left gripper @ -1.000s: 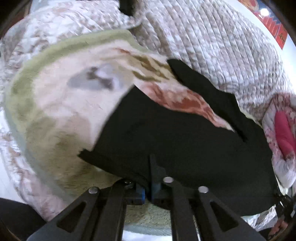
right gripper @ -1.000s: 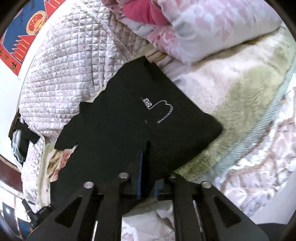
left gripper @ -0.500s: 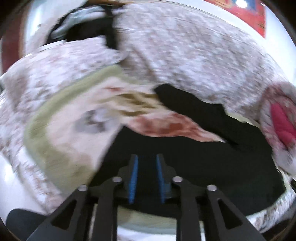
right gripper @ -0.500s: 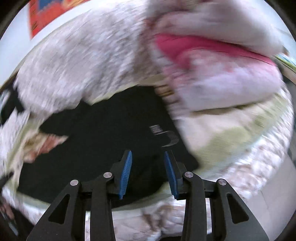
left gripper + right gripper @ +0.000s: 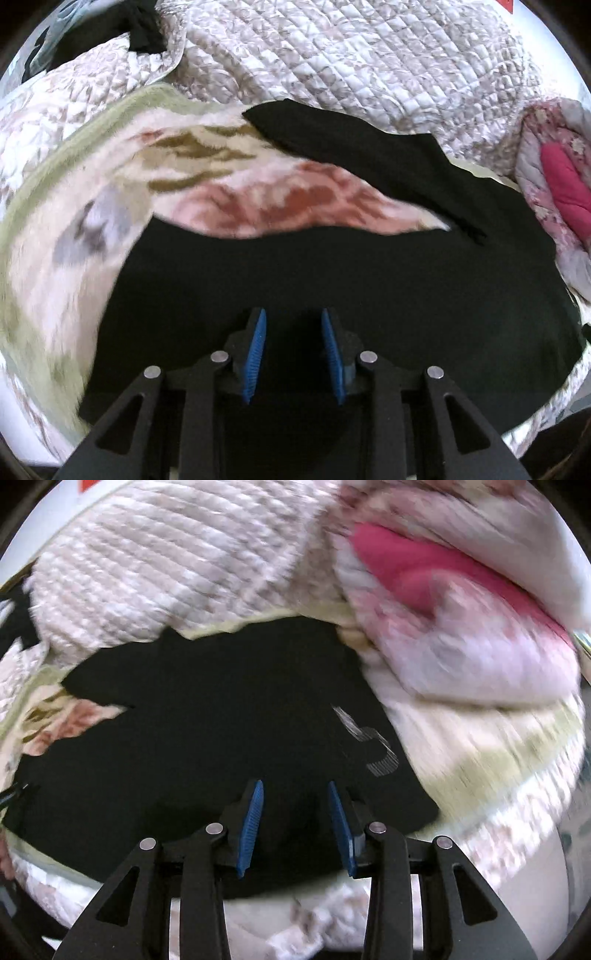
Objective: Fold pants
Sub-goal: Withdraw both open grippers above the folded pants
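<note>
Jaws wide on both: left gripper (image 5: 293, 349) & right gripper (image 5: 295, 825), empty, above black pants (image 5: 207, 720). White logo (image 5: 369, 742) too blurred to read.

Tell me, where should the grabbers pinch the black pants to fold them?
Probably the near edge of the black pants, one corner each: left gripper and right gripper hover open right above it. The cloth lies flat on the blanket, so come from the near side.
</note>
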`<move>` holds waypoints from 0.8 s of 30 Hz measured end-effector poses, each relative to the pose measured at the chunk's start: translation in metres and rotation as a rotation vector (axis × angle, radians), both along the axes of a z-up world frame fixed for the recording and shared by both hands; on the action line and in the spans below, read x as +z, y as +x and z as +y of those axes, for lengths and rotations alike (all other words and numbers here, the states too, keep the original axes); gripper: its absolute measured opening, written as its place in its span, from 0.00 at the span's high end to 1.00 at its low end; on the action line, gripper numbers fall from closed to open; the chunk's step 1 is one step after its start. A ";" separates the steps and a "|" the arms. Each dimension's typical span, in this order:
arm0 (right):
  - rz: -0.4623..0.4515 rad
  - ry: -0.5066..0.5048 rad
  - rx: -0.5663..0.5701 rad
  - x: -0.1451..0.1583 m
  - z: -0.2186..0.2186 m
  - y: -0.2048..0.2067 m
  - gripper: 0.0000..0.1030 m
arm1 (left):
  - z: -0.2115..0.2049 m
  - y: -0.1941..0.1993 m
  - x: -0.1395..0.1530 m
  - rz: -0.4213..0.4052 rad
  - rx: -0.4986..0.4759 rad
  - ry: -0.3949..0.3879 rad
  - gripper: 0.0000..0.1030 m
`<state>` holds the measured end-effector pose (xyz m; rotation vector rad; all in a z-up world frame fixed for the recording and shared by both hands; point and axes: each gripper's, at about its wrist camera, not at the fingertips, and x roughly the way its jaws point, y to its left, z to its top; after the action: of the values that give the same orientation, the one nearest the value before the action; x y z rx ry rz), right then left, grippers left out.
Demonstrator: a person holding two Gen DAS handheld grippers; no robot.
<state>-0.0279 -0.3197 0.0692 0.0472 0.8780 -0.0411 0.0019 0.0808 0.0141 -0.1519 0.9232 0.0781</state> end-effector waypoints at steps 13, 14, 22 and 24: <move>0.047 0.049 0.027 -0.023 0.015 0.061 0.62 | 0.026 0.034 -0.004 -0.001 0.100 0.033 0.59; 0.043 0.045 0.016 -0.022 0.014 0.061 0.62 | 0.019 0.027 0.000 -0.018 0.075 0.015 0.59; 0.037 0.046 -0.101 -0.015 -0.007 0.059 0.62 | -0.014 0.021 -0.011 -0.022 -0.043 0.016 0.55; 0.013 0.062 -0.065 -0.011 -0.001 0.057 0.62 | -0.008 0.021 -0.007 -0.028 -0.013 0.020 0.55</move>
<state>0.0287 -0.3204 0.0584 0.1338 0.8908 -0.0753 0.0233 0.0730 0.0074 -0.1277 0.8948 0.0730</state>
